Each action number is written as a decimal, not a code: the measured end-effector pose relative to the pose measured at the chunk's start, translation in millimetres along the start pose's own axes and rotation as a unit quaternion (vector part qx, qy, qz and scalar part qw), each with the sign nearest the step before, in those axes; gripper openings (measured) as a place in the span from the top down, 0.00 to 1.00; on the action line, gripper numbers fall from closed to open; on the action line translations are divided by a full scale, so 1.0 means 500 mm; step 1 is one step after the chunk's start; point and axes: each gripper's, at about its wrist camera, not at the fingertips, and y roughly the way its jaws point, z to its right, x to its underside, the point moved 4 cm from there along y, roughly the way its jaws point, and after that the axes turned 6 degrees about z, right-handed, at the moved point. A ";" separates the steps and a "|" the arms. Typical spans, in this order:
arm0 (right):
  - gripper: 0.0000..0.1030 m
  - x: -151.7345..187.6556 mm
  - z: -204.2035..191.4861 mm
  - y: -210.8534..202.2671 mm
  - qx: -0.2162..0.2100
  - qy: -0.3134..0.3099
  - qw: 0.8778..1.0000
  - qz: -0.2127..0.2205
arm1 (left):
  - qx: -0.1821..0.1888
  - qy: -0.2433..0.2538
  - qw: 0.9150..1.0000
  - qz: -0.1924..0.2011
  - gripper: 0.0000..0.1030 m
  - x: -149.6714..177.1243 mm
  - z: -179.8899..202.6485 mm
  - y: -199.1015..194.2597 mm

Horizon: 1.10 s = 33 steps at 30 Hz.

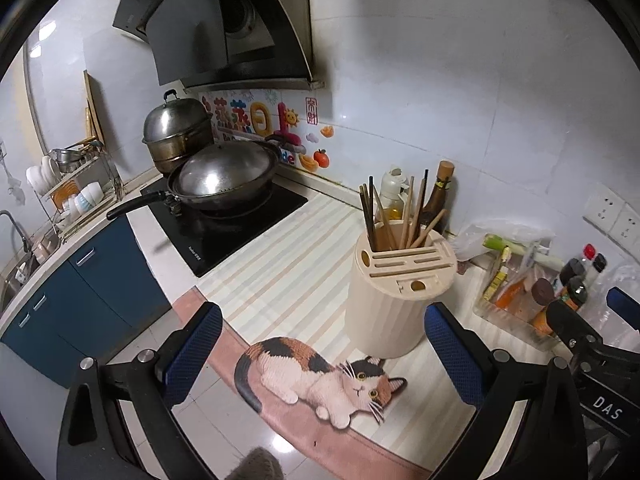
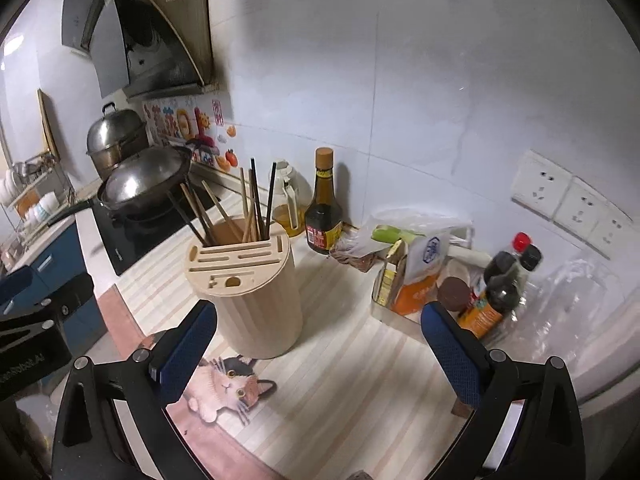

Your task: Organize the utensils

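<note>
Pointing steeply down at the countertop, the left gripper (image 1: 324, 354) and the right gripper (image 2: 318, 354) both stand with jaws spread wide and nothing between the blue pads. A cream utensil holder (image 1: 390, 300) stands upright beyond them, just ahead of the left gripper's right finger and close beside the right gripper's left finger, apparently untouched. Chopsticks (image 1: 394, 212) stand fanned in the holder's rear compartment. A dark sauce bottle (image 2: 324, 212) stands behind the holder, against the wall.
</note>
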 end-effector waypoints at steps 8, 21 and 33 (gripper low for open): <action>0.00 0.026 -0.017 -0.189 0.028 0.015 0.999 0.032 | 0.012 0.006 1.000 0.024 0.00 0.035 -0.047 -0.147; 0.00 0.081 -0.051 -0.454 0.061 0.034 0.996 0.061 | 0.049 0.018 0.998 0.032 0.00 0.081 -0.098 -0.354; 0.00 0.082 -0.041 -0.520 0.049 0.013 0.997 0.055 | 0.048 0.003 0.999 0.019 0.00 0.093 -0.092 -0.399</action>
